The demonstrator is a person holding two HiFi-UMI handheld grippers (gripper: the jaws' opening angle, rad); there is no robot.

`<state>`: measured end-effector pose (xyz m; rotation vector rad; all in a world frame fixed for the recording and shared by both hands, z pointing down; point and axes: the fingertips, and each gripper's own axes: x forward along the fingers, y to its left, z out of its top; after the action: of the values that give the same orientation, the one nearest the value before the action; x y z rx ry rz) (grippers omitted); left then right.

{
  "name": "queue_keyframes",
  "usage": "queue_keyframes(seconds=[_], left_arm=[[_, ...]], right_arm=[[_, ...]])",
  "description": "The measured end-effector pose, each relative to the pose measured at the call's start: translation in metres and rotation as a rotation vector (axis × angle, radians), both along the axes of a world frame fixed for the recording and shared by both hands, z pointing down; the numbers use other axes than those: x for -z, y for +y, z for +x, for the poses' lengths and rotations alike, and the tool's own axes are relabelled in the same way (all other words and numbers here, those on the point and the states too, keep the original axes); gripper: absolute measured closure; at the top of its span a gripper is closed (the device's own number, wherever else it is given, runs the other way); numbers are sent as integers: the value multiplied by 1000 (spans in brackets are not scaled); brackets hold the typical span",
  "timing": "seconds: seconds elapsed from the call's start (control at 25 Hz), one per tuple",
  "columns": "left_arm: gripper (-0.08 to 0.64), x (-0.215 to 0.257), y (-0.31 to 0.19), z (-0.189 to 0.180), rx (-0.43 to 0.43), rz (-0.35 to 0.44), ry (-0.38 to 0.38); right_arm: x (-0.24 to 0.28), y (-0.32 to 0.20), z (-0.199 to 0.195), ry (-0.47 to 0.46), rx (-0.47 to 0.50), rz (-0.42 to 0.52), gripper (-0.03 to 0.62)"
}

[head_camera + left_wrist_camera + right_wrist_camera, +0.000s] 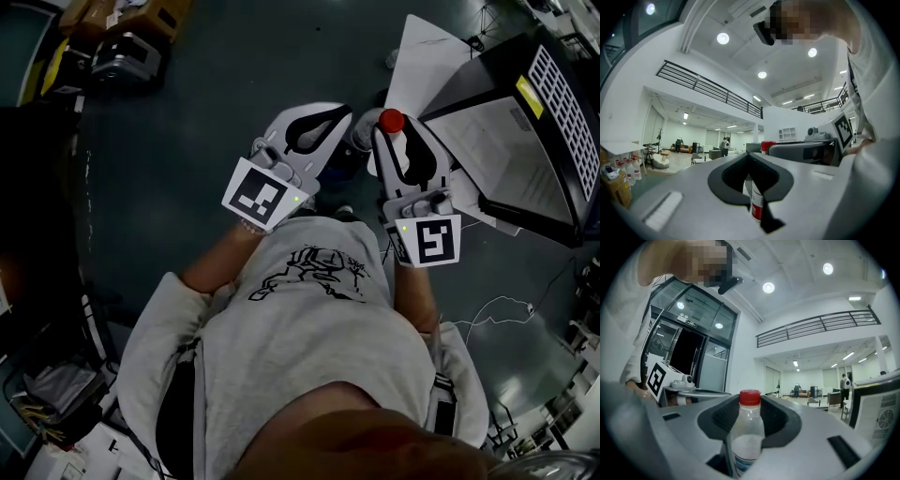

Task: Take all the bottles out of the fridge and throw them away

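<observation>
Between the right gripper's (401, 136) fingers (787, 420) a clear, red-capped bottle (749, 427) stands upright, pinched in their hollow. Just behind the near-touching tips of the left gripper's (326, 124) fingers (717, 176), a red-labelled bottle (757, 206) sits clamped the same way.

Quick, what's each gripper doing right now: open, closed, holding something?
Left gripper: closed on a plastic bottle with a red-and-white label.
Right gripper: closed on a clear plastic bottle with a red cap.

A big, open, office-like hall: a railed gallery (820, 326) at upper right, round ceiling lamps (768, 287), glass doors (701, 310) at left.
</observation>
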<state>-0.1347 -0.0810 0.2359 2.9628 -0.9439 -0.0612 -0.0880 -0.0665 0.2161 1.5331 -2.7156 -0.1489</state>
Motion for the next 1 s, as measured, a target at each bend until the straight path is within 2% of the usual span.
queue_keyframes(seconds=[0.24,0.48,1.0], left_arm=[[551,-3,5,6,-3,-18,7],[551,-9,8,20,-12,-27,-5],[551,-73,16,29,10,-113,-65]], right_arm=[[1,5,2,35,6,5,448],[-8,8,13,11,1,-18,448],[-79,15,15,52,32,-84,449]])
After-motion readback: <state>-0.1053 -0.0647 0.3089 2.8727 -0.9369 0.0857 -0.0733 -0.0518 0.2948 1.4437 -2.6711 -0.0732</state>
